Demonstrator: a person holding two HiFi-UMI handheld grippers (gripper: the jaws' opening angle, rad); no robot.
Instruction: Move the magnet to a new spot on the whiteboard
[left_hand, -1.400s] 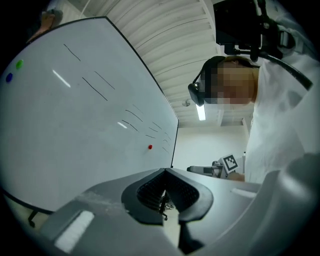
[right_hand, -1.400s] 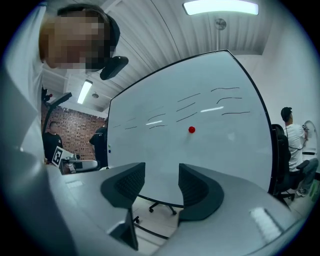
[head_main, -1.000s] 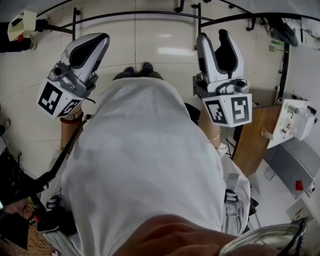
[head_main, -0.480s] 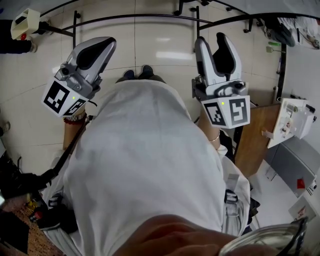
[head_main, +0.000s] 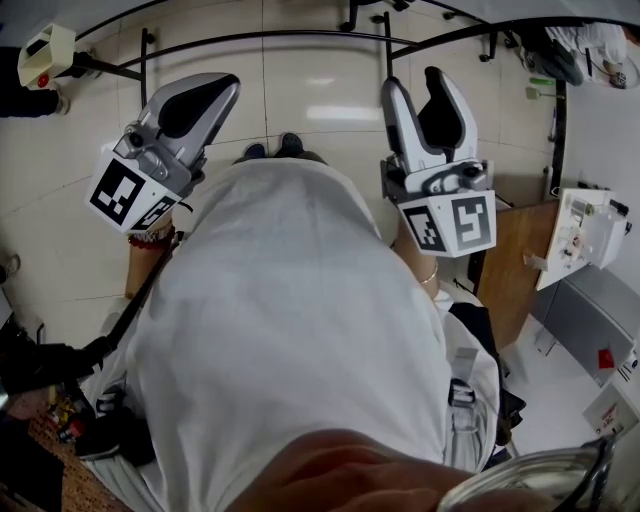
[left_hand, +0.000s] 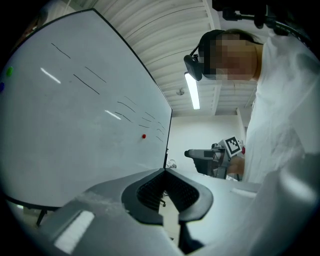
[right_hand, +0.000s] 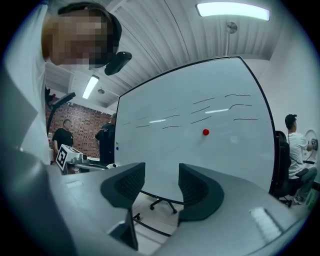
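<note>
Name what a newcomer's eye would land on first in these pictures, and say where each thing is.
The large white whiteboard fills the right gripper view, with a small round red magnet stuck near its middle, below dark pen strokes. In front, the right gripper has its fingers apart and empty, while the left gripper has its fingers shut.

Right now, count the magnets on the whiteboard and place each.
3: a red magnet right of middle on the whiteboard; a green magnet above a blue magnet at its left edge. Others may be hidden.
</note>
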